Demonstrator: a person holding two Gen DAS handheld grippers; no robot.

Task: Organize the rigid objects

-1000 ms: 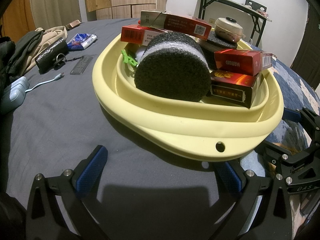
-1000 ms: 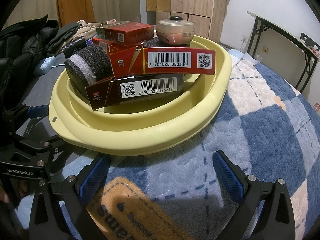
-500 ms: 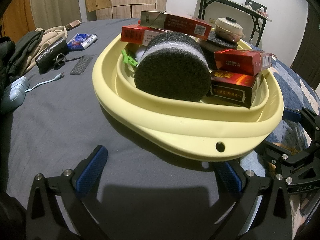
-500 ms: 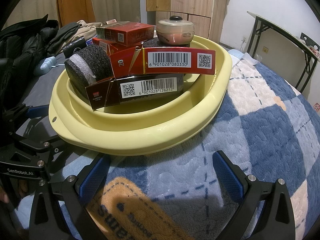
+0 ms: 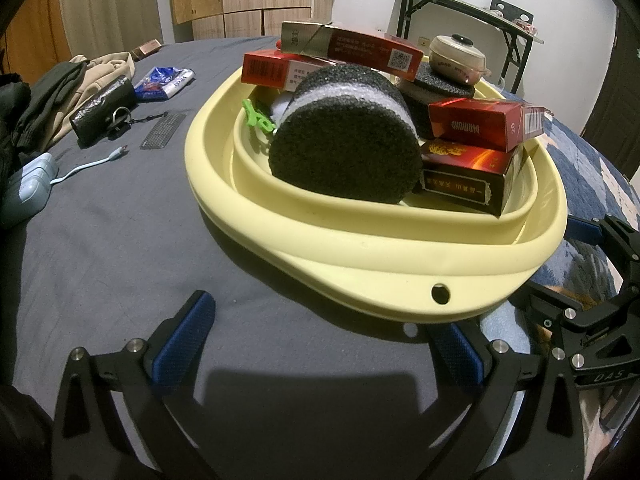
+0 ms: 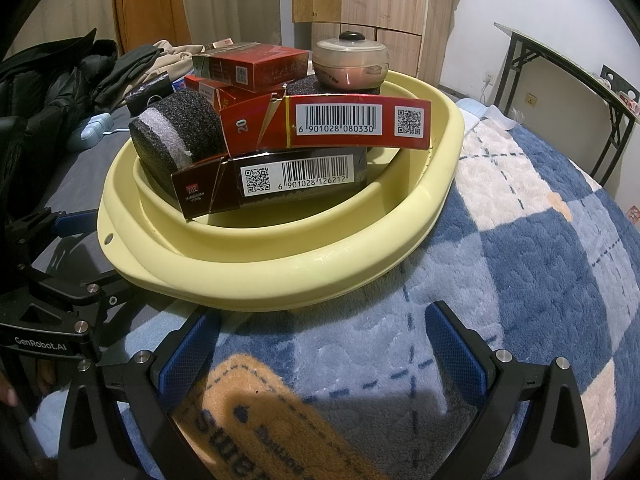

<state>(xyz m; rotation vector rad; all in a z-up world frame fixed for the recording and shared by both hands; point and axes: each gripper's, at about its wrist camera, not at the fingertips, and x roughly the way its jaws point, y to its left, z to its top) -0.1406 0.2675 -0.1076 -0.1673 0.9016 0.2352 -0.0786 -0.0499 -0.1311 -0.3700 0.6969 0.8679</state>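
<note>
A pale yellow basin (image 5: 360, 264) (image 6: 280, 280) stands on the bed. It holds a black foam roll with a white band (image 5: 348, 152) (image 6: 176, 132), several red cigarette cartons (image 5: 480, 124) (image 6: 344, 126), a green clip (image 5: 256, 116) and a small lidded pot (image 5: 456, 58) (image 6: 352, 60) on a dark foam pad. My left gripper (image 5: 320, 344) is open and empty just in front of the basin's near rim. My right gripper (image 6: 320, 344) is open and empty in front of the basin's other side.
On the grey sheet left of the basin lie a black pouch with keys (image 5: 104, 108), a blue packet (image 5: 164, 80), a small grille (image 5: 164, 130), a cable (image 5: 92, 162) and clothes (image 5: 52, 96). A blue checked blanket (image 6: 520, 260) lies under the right side. A folding table (image 5: 464, 12) stands behind.
</note>
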